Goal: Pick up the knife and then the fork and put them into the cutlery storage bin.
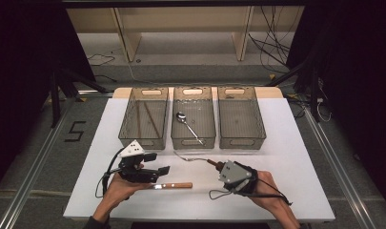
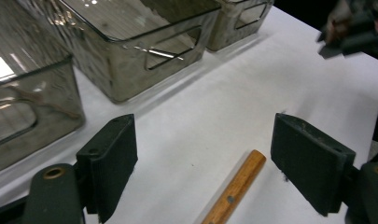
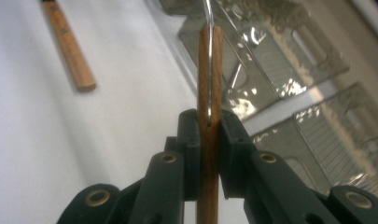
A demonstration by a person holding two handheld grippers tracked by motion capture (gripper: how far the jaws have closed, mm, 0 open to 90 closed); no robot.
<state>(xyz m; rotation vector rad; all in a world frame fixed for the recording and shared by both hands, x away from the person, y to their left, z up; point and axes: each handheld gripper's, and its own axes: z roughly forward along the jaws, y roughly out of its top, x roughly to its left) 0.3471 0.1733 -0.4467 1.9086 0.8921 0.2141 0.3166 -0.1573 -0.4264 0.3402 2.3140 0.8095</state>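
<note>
Knife (image 1: 174, 185) with a wooden handle lies flat on the near part of the white table (image 1: 286, 143), its blade end by the left gripper (image 1: 158, 163) and its handle pointing right. In the left gripper view the jaws stand wide apart with the handle's end (image 2: 235, 186) on the table between them, touched by neither pad. To the right, the right gripper (image 1: 219, 167) pinches the wooden handle of a fork (image 1: 193, 157); the right gripper view shows both pads pressed tight on that handle (image 3: 210, 93). The fork's metal end reaches left and far, toward the front of the middle bin (image 1: 193, 140). Farther off stand three clear bins side by side: the left bin (image 1: 144, 138), the middle one holding a spoon (image 1: 188, 125), and the right bin (image 1: 241, 140).
</note>
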